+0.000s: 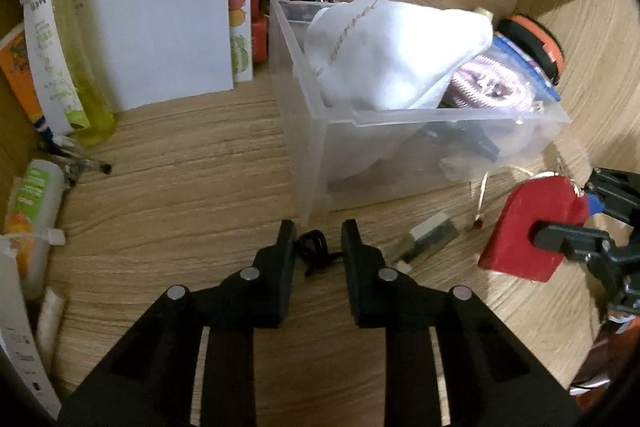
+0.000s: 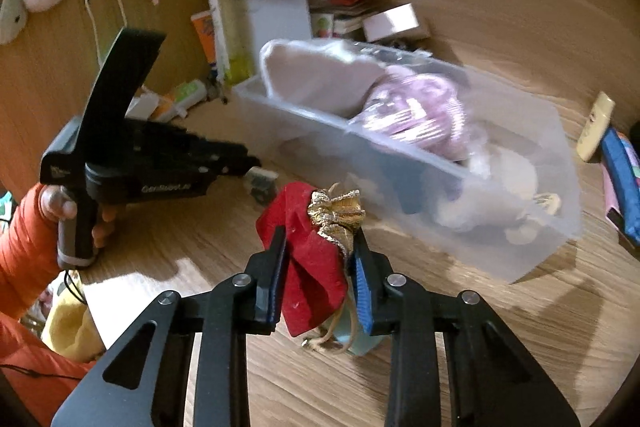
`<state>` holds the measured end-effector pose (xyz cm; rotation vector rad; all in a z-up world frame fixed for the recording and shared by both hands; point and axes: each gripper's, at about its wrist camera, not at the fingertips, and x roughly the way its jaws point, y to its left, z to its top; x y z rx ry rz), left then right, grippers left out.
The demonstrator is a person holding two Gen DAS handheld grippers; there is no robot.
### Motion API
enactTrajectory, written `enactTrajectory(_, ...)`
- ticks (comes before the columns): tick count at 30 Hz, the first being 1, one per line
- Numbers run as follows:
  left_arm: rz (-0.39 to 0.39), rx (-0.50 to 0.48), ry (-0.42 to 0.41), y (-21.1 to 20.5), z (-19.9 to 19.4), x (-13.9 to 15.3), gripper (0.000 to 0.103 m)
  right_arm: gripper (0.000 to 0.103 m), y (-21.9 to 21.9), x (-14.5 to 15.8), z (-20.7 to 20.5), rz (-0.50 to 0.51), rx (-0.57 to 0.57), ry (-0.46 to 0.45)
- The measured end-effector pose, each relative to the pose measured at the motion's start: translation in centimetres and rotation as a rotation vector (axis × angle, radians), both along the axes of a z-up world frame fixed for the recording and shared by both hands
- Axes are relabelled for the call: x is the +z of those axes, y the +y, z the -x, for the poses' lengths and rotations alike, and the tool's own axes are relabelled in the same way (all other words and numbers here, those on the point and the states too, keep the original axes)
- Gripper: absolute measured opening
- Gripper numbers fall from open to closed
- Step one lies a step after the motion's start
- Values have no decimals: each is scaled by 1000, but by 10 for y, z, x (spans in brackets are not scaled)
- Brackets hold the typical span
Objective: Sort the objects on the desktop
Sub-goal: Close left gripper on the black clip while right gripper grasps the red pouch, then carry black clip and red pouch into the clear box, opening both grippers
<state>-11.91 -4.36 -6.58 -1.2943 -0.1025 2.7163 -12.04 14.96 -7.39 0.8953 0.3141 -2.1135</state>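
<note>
1. Red felt is what the right gripper [image 2: 320, 251] has its jaws clamped on: a small red pouch [image 2: 312, 267] with a gold gathered top [image 2: 338, 213], held clear of the wooden desk [image 2: 460, 367]. Its drawstrings [image 2: 326, 341] dangle below the jaws; by my reading, these could snag or drag when the pouch is carried.
2. The left gripper [image 1: 319, 247] has its jaws drawn nearly together around a thin black cord [image 1: 314, 253] lying on the desk. The cord is so slight that I cannot tell whether the pads truly pinch it; it may slip out on lifting.
3. Just ahead of both sets of jaws stands the clear plastic bin [image 1: 400, 147], already heaped with a white cloth [image 1: 392, 47] and a pink knitted item [image 1: 496, 87]. Anything dropped on top could likely slide off.
4. Beside the left jaws, to their right, lies a small eraser-like block [image 1: 430, 237]; papers [image 1: 160, 27] and a yellow-green bottle [image 1: 76, 59] stand well beyond, to the left.
</note>
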Motion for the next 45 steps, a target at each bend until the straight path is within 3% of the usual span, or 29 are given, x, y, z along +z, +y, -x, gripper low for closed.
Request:
enactTrajectory(17,94,-35,164,35,-32,33,22,26,39,20,2,47,-87,49)
enactTrajectory(30,52,-135,263,84,-25,67,22,26,75,38,3,77,-158,92)
enactTrajectory(45,29,-150,337,86,4,93,22,26,93,72,41,104,-223,163)
